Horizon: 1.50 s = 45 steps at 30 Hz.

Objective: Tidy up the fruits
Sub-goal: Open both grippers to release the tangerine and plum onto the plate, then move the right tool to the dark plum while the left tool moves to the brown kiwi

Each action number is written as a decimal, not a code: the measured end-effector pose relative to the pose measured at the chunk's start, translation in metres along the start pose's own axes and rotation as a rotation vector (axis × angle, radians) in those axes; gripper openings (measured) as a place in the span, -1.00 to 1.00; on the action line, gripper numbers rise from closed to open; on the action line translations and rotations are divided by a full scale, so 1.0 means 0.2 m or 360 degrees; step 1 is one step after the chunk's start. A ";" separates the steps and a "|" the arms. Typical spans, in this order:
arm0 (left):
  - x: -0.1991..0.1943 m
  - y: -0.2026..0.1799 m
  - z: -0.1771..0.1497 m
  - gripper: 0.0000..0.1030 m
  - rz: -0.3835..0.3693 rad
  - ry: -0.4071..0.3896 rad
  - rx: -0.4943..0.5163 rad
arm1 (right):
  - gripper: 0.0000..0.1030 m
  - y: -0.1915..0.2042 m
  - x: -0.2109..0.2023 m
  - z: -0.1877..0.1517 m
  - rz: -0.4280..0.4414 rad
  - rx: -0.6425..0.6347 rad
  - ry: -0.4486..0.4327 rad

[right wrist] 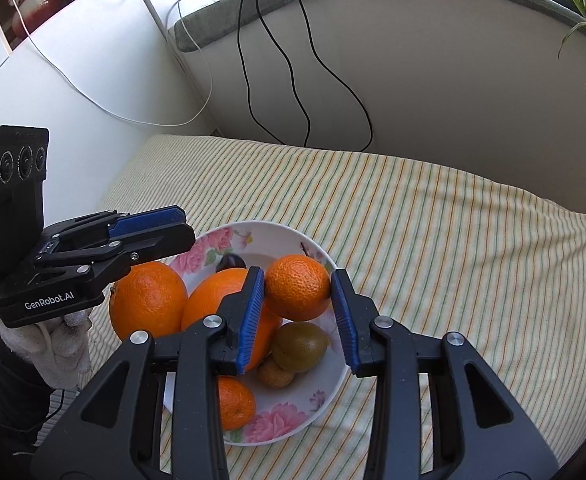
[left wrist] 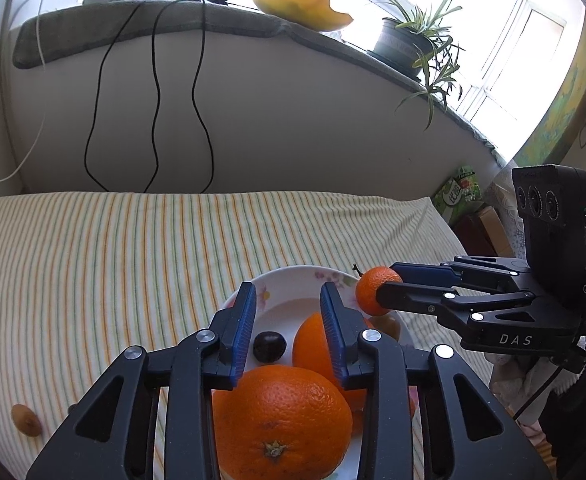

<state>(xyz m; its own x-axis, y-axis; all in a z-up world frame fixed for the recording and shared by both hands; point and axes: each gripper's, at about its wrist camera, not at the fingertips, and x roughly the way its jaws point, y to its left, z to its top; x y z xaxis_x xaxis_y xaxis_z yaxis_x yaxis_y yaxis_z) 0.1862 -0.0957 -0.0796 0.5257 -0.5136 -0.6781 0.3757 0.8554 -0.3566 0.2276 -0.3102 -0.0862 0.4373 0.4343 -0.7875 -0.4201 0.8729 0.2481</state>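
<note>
hovering at the left of the right wrist view, the left gripper [right wrist: 173, 226] hangs over the near-left edge of the floral bowl [right wrist: 325, 400], its blue-padded fingers parted with nothing between them; the big navel orange [left wrist: 281, 420] sits just below it at the bowl's rim. by my reading, the step in hand is the drop-off of one more fruit into the bowl.

moving rightward, the bowl rests on a yellow-and-green striped cloth [right wrist: 453, 240] and is glazed white with pink roses. it already holds a second large orange [right wrist: 217, 300], a small mandarin at the near side [right wrist: 233, 404], a smooth green-brown fruit [right wrist: 299, 346], a small tan one [right wrist: 275, 374] touching it, and a dark glossy fruit, perhaps a plum [right wrist: 229, 262], at the far side.

next comes the right gripper [right wrist: 297, 292], clamped on a mandarin [right wrist: 297, 286] held above the bowl's middle; its skin is pebbled, its shape a slightly flattened ball, and the ribbed rubber pads press both flanks. the next move probably calls for lowering it into a gap among the fruit before letting go, since round fruit on round fruit may roll off over the shallow rim.

in the left wrist view a small brown fruit [left wrist: 25, 420] lies on the cloth, well apart from the bowl, likely the next to collect.
</note>
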 end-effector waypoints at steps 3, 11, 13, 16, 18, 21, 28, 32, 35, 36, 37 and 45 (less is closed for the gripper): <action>-0.01 0.00 0.00 -0.25 -0.0005 0.0000 -0.0012 | -0.13 0.00 0.00 0.00 0.0014 -0.0004 -0.0005; -0.04 0.01 -0.01 -0.05 0.0008 -0.0019 -0.0016 | 0.41 0.01 -0.06 0.00 0.0024 -0.0003 -0.0077; -0.04 0.00 -0.01 0.02 0.0012 -0.0024 -0.0021 | 0.42 0.02 -0.07 -0.01 0.0025 -0.0002 -0.0081; -0.05 -0.01 -0.01 0.14 0.0026 -0.0031 -0.0015 | 0.42 0.03 -0.07 -0.01 0.0019 0.0000 -0.0077; -0.06 -0.01 -0.01 0.15 0.0030 -0.0033 -0.0018 | 0.42 0.03 -0.07 -0.01 0.0015 -0.0005 -0.0073; -0.08 0.00 -0.01 0.16 0.0028 -0.0042 -0.0029 | 0.42 0.05 -0.08 -0.02 0.0011 -0.0006 -0.0070; -0.16 0.03 -0.02 0.18 0.0042 -0.0081 -0.0041 | 0.42 0.13 -0.10 -0.02 0.0010 -0.0047 -0.0079; -0.24 0.08 -0.03 0.18 0.0060 -0.0119 -0.0064 | 0.43 0.19 -0.13 -0.02 0.0028 -0.0087 -0.0095; -0.30 0.12 -0.04 0.18 0.0079 -0.0150 -0.0086 | 0.74 0.26 -0.14 -0.02 0.0050 -0.0131 -0.0110; -0.32 0.14 -0.05 0.18 0.0087 -0.0161 -0.0094 | 0.79 0.29 -0.15 -0.03 0.0057 -0.0153 -0.0125; -0.34 0.15 -0.05 0.18 0.0098 -0.0170 -0.0101 | 0.79 0.32 -0.15 -0.03 0.0060 -0.0178 -0.0131; -0.50 0.31 -0.11 0.18 0.0204 -0.0221 -0.0158 | 0.79 0.59 -0.13 -0.03 0.0019 -0.0444 -0.0127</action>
<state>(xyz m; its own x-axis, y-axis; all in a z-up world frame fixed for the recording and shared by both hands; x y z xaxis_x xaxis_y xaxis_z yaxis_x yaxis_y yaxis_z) 0.1394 0.0108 -0.0482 0.6670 -0.3988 -0.6293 0.2257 0.9132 -0.3394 0.1608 -0.2199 -0.0393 0.4876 0.4696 -0.7360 -0.6233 0.7775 0.0832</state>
